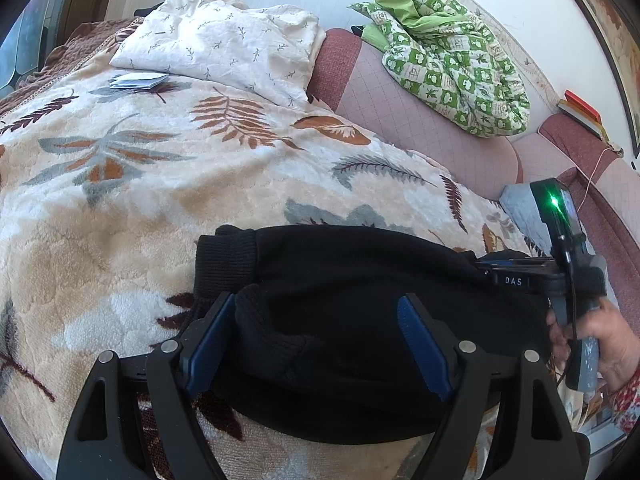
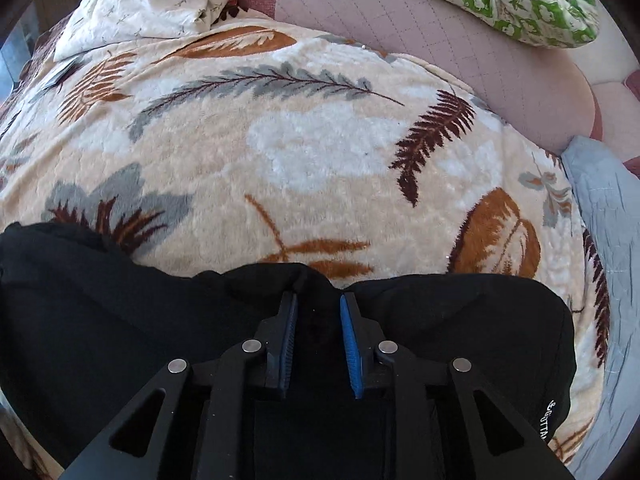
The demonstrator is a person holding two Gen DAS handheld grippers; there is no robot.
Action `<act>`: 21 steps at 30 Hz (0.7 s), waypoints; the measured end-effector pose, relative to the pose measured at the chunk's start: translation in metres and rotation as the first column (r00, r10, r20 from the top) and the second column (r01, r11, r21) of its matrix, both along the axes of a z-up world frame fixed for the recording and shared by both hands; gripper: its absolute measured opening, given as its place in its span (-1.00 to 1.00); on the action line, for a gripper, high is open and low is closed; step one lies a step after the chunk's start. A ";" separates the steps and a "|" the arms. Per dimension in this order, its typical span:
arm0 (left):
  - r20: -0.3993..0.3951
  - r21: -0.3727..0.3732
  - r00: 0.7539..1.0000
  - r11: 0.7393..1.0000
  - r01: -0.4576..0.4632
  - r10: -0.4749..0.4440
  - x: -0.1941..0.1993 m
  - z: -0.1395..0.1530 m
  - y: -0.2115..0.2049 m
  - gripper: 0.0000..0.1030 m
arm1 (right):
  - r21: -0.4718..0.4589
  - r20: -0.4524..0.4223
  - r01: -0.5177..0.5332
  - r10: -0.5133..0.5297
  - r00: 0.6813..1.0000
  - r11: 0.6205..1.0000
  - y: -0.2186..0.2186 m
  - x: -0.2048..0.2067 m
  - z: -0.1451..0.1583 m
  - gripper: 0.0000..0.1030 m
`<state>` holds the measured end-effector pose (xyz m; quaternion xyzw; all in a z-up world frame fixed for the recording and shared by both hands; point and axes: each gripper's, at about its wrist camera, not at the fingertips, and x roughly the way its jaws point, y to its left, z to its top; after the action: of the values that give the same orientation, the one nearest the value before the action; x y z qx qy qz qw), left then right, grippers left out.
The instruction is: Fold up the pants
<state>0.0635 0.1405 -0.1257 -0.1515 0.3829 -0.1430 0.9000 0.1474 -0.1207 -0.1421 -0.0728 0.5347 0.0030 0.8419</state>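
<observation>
Black pants (image 1: 360, 320) lie bunched on a leaf-patterned blanket (image 1: 160, 200), with ribbed cuffs (image 1: 224, 256) at their left end. My left gripper (image 1: 318, 340) hangs just over the folded cloth, its blue pads wide apart and open, a ribbed cuff bulging up between them. In the right wrist view the pants (image 2: 120, 320) spread across the bottom. My right gripper (image 2: 319, 316) sits low over their upper edge, pads a narrow gap apart and not pressing; a small peak of cloth stands by the left fingertip. A person's hand (image 1: 616, 344) holds the right tool at the pants' right end.
A cream quilt (image 1: 224, 40) and a small booklet (image 1: 140, 80) lie at the blanket's far end. A green patterned quilt (image 1: 452, 60) rests on the pink sofa back (image 1: 420, 120). Grey-blue cloth (image 2: 608, 220) borders the blanket's right edge. Books (image 1: 580, 112) sit at far right.
</observation>
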 end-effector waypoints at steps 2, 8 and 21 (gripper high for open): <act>-0.001 -0.004 1.000 1.000 0.000 0.000 0.000 0.000 0.000 0.57 | 0.007 0.028 0.004 -0.004 1.000 1.000 -0.002 -0.007 0.000 -0.51; -0.001 -0.002 1.000 1.000 0.001 -0.001 0.000 0.000 0.000 0.57 | -0.010 0.012 -0.003 0.003 1.000 1.000 0.002 0.006 -0.001 -0.48; -0.001 -0.002 1.000 1.000 0.000 0.000 0.000 0.000 0.000 0.59 | -0.037 -0.135 -0.069 0.063 0.989 0.997 0.016 0.049 0.001 -0.81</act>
<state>0.0636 0.1406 -0.1260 -0.1525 0.3832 -0.1434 0.8996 0.1966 -0.1050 -0.1411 -0.1075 0.5871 0.0245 0.8020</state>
